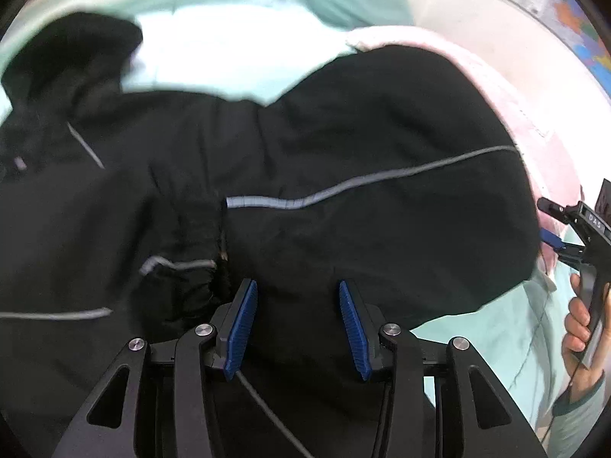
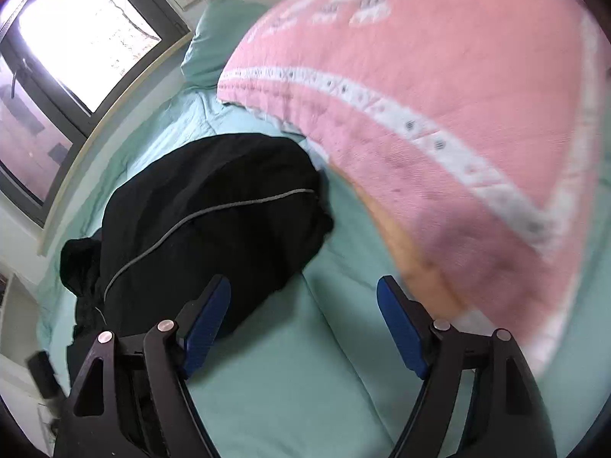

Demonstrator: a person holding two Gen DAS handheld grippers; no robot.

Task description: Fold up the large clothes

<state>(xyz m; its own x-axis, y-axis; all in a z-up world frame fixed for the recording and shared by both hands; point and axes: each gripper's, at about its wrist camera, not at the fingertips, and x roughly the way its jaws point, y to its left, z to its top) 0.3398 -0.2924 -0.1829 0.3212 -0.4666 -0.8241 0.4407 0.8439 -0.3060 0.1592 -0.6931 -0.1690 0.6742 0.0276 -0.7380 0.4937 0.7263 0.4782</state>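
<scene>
Bedroom: my left gripper [image 1: 298, 324] hangs part-open over a black jacket [image 1: 305, 191] on the mint bedsheet [image 2: 298, 381]; my right gripper [image 2: 305, 328] spreads wide, empty, beside a pink quilt [image 2: 439, 95].

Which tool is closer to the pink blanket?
The right tool. It hangs over the green sheet, with the pink blanket just beside it. The left tool hovers over the black jacket, farther from the blanket.
</scene>
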